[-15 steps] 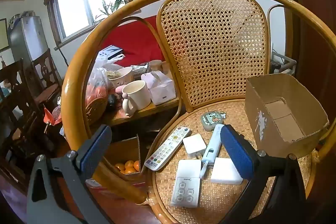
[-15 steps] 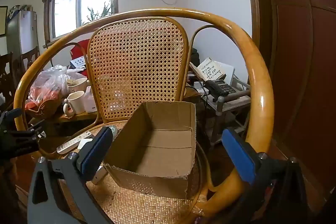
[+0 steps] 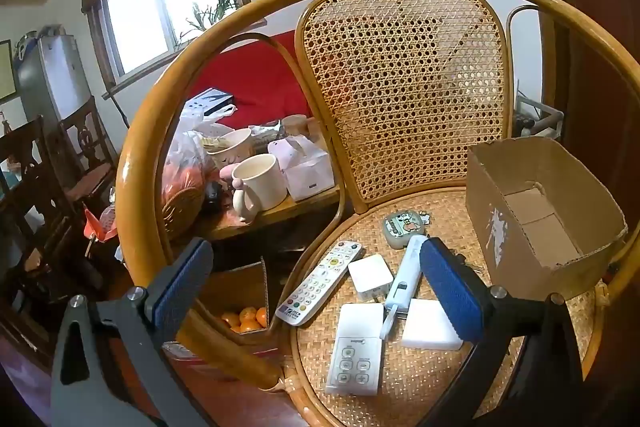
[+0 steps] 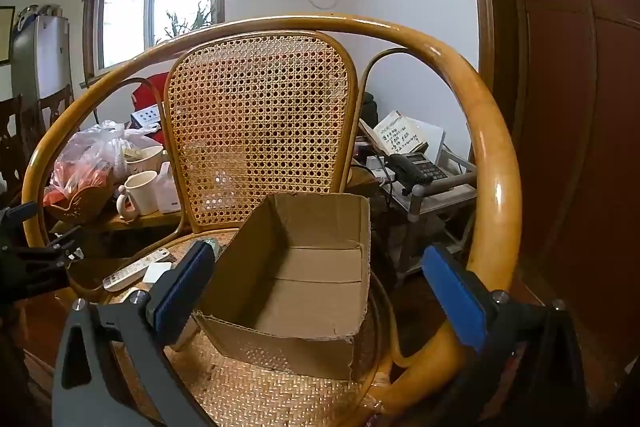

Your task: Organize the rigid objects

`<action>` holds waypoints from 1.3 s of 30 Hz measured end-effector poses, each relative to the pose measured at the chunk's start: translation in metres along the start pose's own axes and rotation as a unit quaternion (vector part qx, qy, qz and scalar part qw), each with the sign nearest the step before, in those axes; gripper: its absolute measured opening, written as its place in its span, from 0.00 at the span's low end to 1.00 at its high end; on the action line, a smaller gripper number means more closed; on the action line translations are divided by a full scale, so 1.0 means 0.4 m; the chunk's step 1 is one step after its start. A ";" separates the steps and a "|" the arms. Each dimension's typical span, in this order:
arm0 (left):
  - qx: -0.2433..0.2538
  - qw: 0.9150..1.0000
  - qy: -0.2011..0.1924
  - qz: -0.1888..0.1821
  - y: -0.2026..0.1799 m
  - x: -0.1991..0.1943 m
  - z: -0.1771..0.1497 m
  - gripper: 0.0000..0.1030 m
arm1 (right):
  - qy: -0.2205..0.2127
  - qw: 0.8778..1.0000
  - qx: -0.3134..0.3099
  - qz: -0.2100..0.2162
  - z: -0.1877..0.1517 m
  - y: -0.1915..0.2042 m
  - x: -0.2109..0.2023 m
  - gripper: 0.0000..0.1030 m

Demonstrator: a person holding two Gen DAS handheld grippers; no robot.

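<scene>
In the left wrist view, several rigid things lie on the woven seat of the rattan chair (image 3: pixel 400 387): a long grey remote (image 3: pixel 320 283), a white square adapter (image 3: pixel 370 277), a white-and-blue stick device (image 3: pixel 406 275), a flat white remote (image 3: pixel 354 347), a white block (image 3: pixel 430 325) and a green cartoon gadget (image 3: pixel 404 225). An empty cardboard box (image 3: pixel 540 219) stands on the seat's right side. My left gripper (image 3: pixel 316 267) hovers open in front of the seat, holding nothing. My right gripper (image 4: pixel 318 271) is open and empty in front of the box (image 4: pixel 304 267).
The chair's curved rattan armrest hoop (image 3: pixel 136 187) rings the seat. A side table on the left holds a cream mug (image 3: pixel 260 183) and a bag of fruit; below it is a carton of oranges (image 3: pixel 244 319). A telephone (image 4: pixel 420 167) sits on a stand to the right, beside a dark wooden door (image 4: pixel 560 107).
</scene>
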State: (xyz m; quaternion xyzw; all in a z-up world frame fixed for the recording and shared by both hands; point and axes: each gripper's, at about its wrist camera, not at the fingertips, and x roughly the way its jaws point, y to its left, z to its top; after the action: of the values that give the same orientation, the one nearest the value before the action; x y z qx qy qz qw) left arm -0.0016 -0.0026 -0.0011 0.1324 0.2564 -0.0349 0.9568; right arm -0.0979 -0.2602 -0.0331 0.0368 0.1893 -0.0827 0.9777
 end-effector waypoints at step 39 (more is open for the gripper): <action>0.011 1.000 0.004 0.009 -0.007 0.005 -0.006 1.00 | 0.006 1.000 -0.008 0.005 -0.012 0.007 0.017 1.00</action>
State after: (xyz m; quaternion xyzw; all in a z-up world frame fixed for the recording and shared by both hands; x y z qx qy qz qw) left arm -0.0013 -0.0044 -0.0049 0.1458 0.2587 -0.0285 0.9545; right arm -0.0931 -0.2581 -0.0398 0.0305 0.1954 -0.0761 0.9773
